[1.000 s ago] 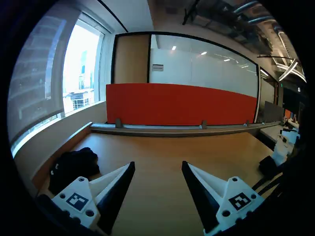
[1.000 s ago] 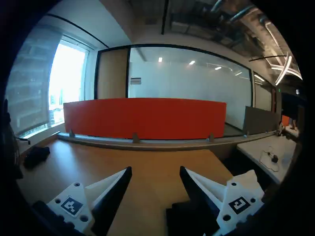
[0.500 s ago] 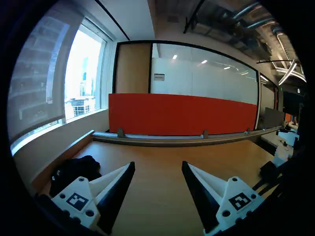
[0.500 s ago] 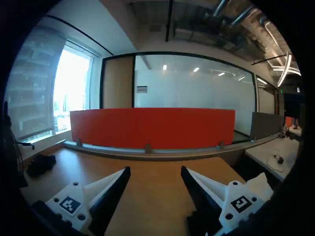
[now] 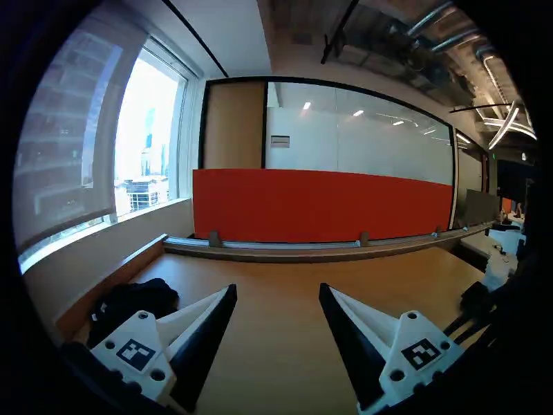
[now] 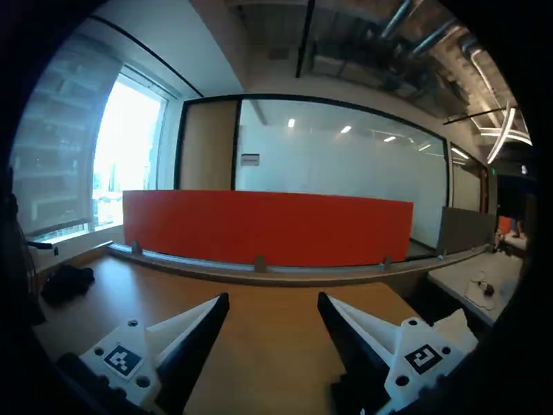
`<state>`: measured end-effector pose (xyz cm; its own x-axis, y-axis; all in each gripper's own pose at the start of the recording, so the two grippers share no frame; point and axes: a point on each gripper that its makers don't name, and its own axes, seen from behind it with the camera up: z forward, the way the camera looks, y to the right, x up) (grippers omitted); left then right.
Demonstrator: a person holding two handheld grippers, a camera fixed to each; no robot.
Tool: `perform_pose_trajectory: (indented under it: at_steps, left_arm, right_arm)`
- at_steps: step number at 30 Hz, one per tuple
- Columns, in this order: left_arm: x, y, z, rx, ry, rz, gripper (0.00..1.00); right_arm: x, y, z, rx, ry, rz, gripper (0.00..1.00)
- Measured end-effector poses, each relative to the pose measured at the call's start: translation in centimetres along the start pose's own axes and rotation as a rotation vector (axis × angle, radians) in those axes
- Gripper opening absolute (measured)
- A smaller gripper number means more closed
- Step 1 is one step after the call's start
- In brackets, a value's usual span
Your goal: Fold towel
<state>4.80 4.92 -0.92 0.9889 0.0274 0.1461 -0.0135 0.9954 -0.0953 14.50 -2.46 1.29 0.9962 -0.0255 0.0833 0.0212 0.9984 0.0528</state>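
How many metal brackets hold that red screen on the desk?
3. One bracket near the left end of the screen, one past its middle, one near its right end. More may be hidden.

The left gripper [image 5: 276,304] is wide open and holds nothing; the right gripper [image 6: 273,311] is wide open too

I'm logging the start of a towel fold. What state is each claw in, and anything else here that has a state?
left claw: open, holding nothing.
right claw: open, holding nothing.
dark cloth: crumpled in a heap on the desk, not folded, neither claw touching it.
ceiling lights: on.
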Motion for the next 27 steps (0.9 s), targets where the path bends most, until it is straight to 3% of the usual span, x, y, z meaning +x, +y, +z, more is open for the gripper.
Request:
perform_pose_trajectory:
  at_steps: [9,18,27]
  left_arm:
    - [-3.9,-0.8,0.3,0.019,0.010,-0.010,0.88]
    - [-6.9,-1.4,0.7,0.044,0.036,0.070,0.88]
    - [-9.3,-1.1,1.1,0.048,0.076,0.099,0.88]
  right_arm:
    - [-0.5,-1.0,-0.3,0.004,0.034,0.020,1.00]
    - [-2.4,-2.2,-0.5,0.022,0.040,0.019,1.00]
    - [-3.3,-2.8,-0.1,0.033,0.042,0.003,1.00]
